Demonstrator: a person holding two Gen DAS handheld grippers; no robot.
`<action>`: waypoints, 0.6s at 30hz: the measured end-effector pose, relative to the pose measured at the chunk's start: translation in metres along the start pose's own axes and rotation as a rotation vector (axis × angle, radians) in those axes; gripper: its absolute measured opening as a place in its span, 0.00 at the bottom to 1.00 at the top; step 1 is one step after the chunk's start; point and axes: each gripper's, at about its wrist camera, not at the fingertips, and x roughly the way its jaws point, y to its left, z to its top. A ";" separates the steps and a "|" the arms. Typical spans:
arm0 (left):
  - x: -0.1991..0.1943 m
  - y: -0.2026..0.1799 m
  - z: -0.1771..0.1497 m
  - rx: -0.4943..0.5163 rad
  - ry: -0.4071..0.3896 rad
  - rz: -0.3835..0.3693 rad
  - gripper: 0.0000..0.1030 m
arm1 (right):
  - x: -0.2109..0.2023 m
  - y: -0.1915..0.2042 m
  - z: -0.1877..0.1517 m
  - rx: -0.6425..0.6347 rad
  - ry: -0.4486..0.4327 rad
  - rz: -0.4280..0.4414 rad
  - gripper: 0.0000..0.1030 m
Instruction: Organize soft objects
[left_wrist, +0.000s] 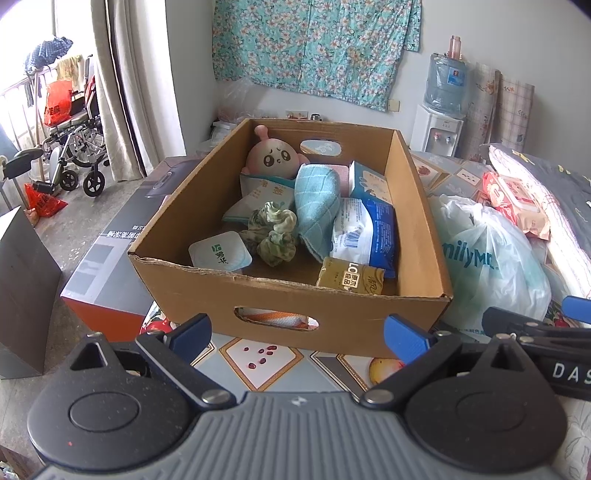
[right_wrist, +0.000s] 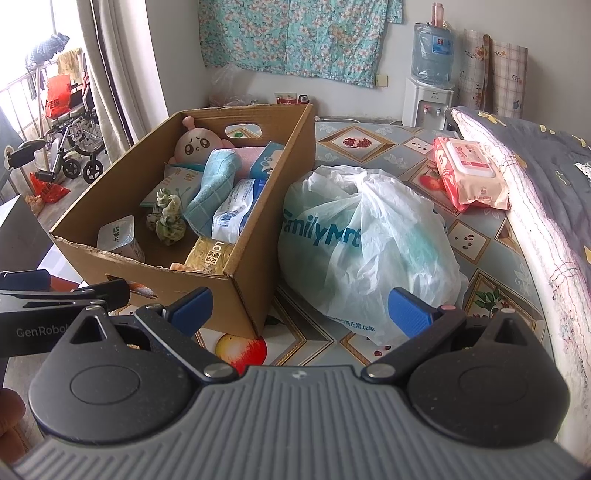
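Both grippers empty, jaws wide. Left gripper (left_wrist: 297, 336) faces cardboard box (left_wrist: 332, 310) dead ahead, centre frame; box already full of soft stuff. Still outside: white plastic bag (right_wrist: 369, 240) centre-right of right-wrist view, just beside box's right wall, straight ahead of right gripper (right_wrist: 301, 308); wipes pack (right_wrist: 471, 173) upper right, long axis running away from camera. Right gripper nearer both, prob. bag next.
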 end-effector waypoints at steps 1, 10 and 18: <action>0.000 0.000 0.000 0.000 -0.001 0.000 0.98 | 0.000 0.000 0.000 0.000 -0.001 0.001 0.99; 0.001 0.000 0.000 0.001 0.001 0.000 0.98 | 0.001 0.000 0.000 0.002 0.002 0.000 0.99; 0.001 0.000 0.001 0.001 0.002 0.000 0.98 | 0.001 0.000 -0.001 0.006 0.006 0.002 0.99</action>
